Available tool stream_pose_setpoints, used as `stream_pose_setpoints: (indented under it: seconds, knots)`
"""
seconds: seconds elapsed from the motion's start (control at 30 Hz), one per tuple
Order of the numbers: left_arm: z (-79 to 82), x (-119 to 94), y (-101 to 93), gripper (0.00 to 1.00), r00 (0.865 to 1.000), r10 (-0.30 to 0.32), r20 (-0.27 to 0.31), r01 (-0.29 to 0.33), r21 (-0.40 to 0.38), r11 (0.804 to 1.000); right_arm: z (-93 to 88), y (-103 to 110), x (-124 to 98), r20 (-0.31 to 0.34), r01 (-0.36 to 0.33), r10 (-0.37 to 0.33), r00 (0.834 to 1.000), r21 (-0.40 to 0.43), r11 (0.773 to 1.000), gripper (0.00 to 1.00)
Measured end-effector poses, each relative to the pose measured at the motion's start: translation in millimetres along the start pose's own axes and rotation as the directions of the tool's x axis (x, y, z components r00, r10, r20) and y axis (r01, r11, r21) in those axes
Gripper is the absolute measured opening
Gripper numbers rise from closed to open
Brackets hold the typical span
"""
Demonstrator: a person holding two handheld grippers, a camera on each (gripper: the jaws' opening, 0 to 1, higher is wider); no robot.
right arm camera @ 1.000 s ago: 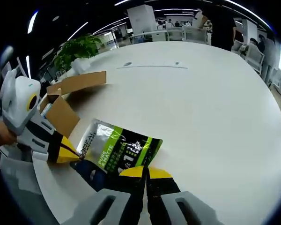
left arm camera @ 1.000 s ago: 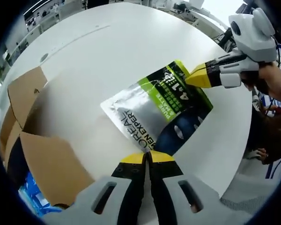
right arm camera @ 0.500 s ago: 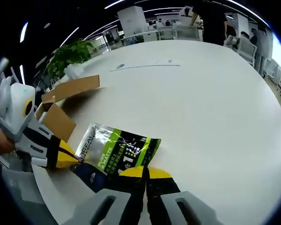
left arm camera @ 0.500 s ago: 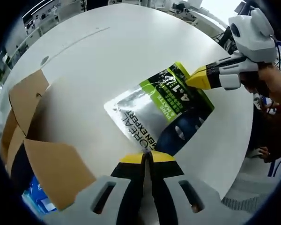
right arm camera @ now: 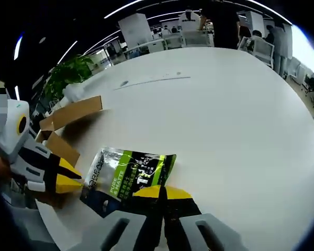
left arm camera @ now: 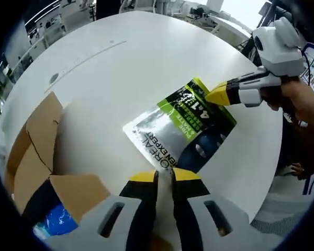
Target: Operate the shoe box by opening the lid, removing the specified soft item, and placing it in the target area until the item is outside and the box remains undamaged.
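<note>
Now parted a little, the left gripper (left arm camera: 164, 175) has let go of the pouch (left arm camera: 182, 127). That pouch lies flat on the white table (left arm camera: 120, 68), just beside the open shoe box (left arm camera: 39, 151). Jaws together, the right gripper (right arm camera: 159, 192) pinches the pouch's far edge.

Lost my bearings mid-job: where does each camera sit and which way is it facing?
Left gripper view: rides the left hand-held gripper, looking across the pouch at the right hand-held gripper and a hand.
Right gripper view: rides the right hand-held gripper, facing back toward the shoe box.
Shared: pouch, white table, box.
</note>
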State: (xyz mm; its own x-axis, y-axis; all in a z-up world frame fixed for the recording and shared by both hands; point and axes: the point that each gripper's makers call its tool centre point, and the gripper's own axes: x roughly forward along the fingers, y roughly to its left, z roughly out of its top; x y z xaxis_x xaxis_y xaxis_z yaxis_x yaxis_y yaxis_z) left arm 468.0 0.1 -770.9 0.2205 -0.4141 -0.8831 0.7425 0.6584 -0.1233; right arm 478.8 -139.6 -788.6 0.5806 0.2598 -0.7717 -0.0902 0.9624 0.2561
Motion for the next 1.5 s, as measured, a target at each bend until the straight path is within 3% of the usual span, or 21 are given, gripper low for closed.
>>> stream_pose_setpoints:
  seconds: [0.2, 0.63, 1.07, 1.5]
  knots:
    - [12.2, -16, -1.9, 0.15, 0.998, -0.029, 0.049, 0.027, 0.038, 0.999, 3.9, 2, 2, 0.011, 0.007, -0.007, 1.0, 0.021, 1.0, 0.0]
    - [29.6, -57, 8.4, 0.21, 0.986, -0.058, 0.158, 0.058, 0.008, 0.998, 9.5, 3, 8, 0.01, 0.016, -0.016, 1.0, 0.024, 1.0, 0.0]
    - [19.1, -91, 25.5, 0.27, 0.975, -0.042, 0.218, 0.043, -0.003, 0.999, 17.9, 13, 16, 0.013, 0.017, -0.017, 1.0, 0.008, 1.0, 0.0]
    - [-4.1, -122, 60.2, 0.3, 0.957, 0.028, 0.288, -0.007, -0.072, 0.997, 26.3, 26, 25, 0.008, 0.012, -0.012, 1.0, -0.001, 1.0, 0.0]
